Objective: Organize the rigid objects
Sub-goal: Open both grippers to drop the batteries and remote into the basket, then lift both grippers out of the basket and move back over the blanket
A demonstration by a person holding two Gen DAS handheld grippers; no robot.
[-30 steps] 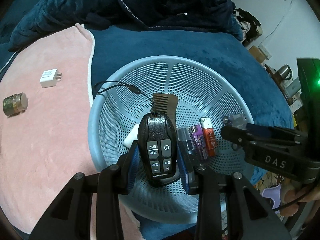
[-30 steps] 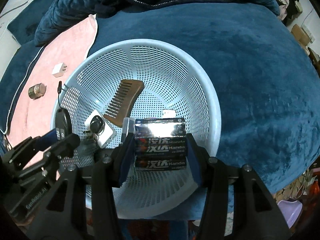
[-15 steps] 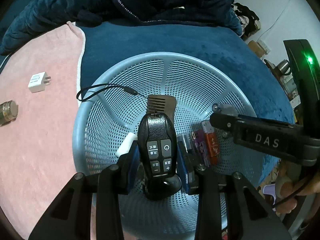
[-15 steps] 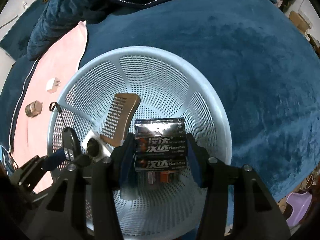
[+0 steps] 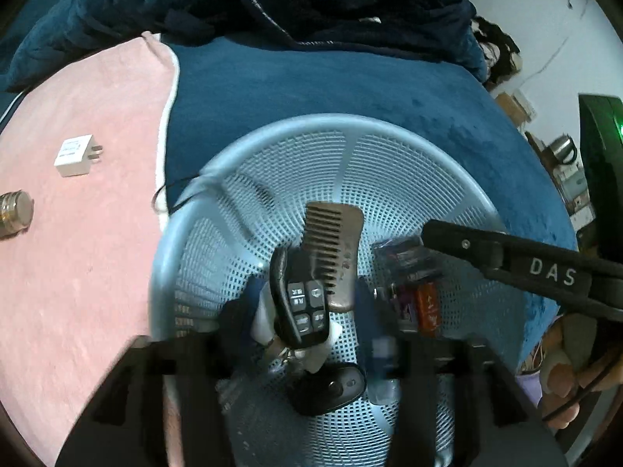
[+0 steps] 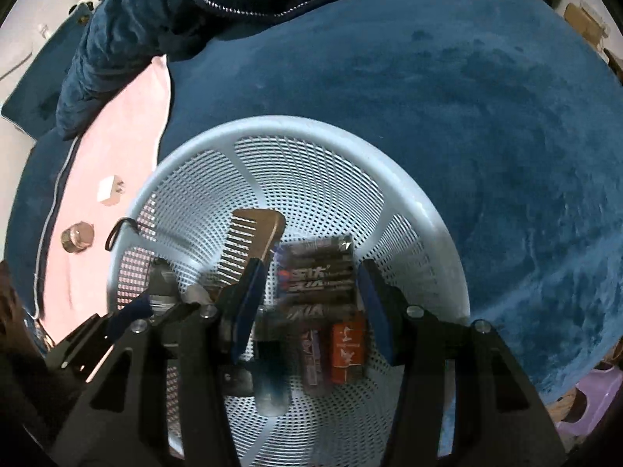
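Note:
A pale blue mesh basket (image 5: 389, 128) (image 6: 436, 214) sits on a dark blue blanket. My left gripper (image 5: 307, 307) is open over it; a black remote key fob (image 5: 301, 307) lies tilted between the fingers, loose, in the basket. My right gripper (image 6: 311, 292) is open; a pack of black batteries (image 6: 317, 280) lies between its fingers in the basket, blurred. A brown comb (image 5: 335, 241) (image 6: 253, 241), an orange lighter (image 5: 428, 307) (image 6: 348, 350) and a purple lighter (image 6: 311, 354) also lie inside.
A white charger plug (image 5: 76, 150) (image 6: 111, 190) and a metal cylinder (image 5: 15, 210) (image 6: 78, 236) lie on a pink towel (image 5: 78, 272) left of the basket. A rumpled dark blue quilt (image 5: 272, 0) lies behind. The right gripper's arm (image 5: 525, 268) crosses the left view.
Both grippers have opened. The key fob dropped and tilted into the basket, its cord now over the rim. The battery pack has dropped from the right fingers into the basket.

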